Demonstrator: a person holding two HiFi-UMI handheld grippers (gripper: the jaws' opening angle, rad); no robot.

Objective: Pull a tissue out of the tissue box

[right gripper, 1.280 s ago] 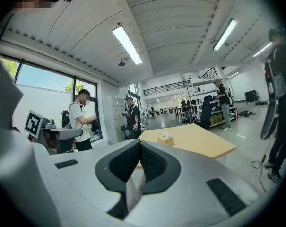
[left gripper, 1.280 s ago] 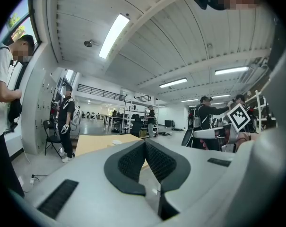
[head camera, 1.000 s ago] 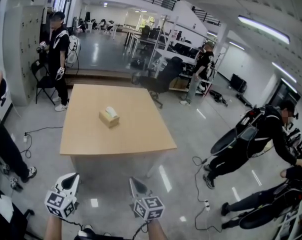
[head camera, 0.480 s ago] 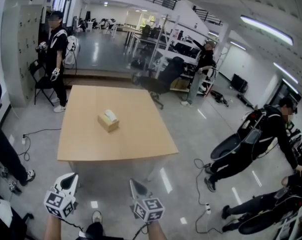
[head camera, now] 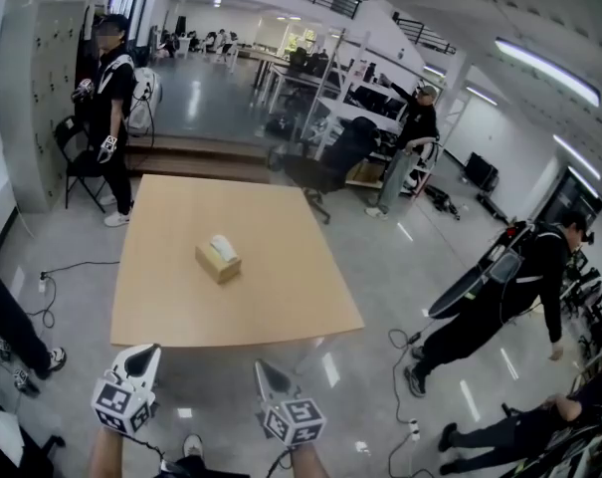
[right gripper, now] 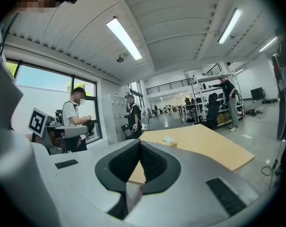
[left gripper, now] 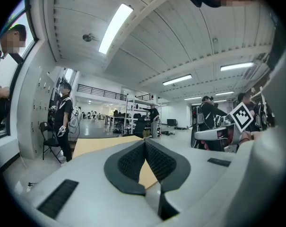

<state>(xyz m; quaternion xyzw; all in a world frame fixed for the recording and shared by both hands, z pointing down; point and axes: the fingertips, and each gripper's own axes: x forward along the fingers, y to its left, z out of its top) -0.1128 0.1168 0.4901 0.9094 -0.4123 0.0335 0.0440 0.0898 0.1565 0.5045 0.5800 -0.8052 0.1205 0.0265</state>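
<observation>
Both idle. Left gripper (head camera: 139, 364) and right gripper (head camera: 272, 374) each have jaws pressed together with nothing between them, and both sit short of the worktop (head camera: 281, 287) near edge. Tissue box (head camera: 218, 261) is mid-worktop, well apart from both, with the tissue (head camera: 222, 246) poking up from its slot.

Likely risks:
- Box looks light and unanchored, so a one-gripper pull may lift or drag it.
- A shallow pinch could tear the tissue.
- Jaws not spread first would just flatten it.
</observation>
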